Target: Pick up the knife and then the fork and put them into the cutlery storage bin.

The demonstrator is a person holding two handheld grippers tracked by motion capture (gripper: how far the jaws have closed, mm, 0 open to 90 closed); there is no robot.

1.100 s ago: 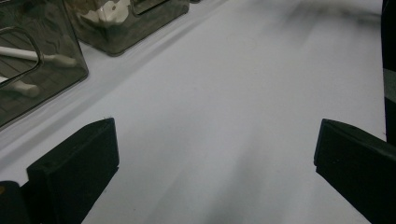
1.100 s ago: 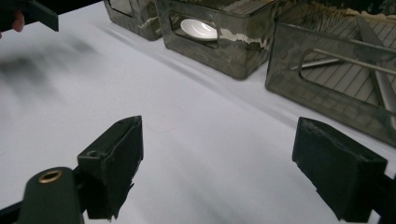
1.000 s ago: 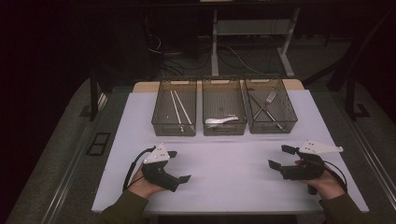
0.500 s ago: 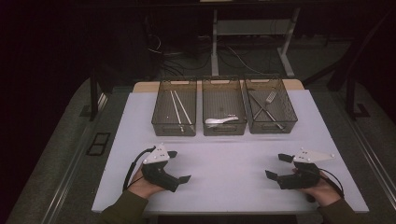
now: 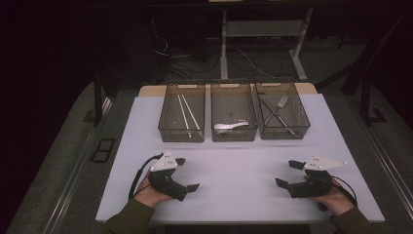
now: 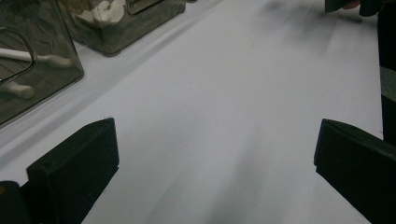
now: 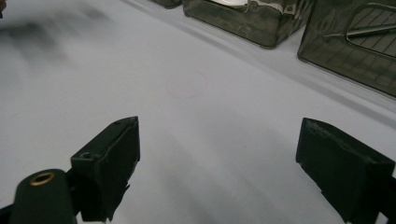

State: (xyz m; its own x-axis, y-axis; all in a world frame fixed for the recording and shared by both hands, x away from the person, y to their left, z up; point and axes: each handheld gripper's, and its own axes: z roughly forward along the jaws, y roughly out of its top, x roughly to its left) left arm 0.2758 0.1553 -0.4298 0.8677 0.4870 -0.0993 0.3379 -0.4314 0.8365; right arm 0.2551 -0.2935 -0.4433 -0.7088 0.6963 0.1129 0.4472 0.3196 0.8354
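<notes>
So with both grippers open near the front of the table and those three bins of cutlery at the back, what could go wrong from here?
The right gripper sits close to the front edge of the table, so its trailing cable could perhaps snag there. The three bins stand nearly touching: reaching into the middle bin for the white spoon could knock a neighbour. In the right bin the fork crosses other utensils, so the left gripper or the right one may lift two at once.
</notes>
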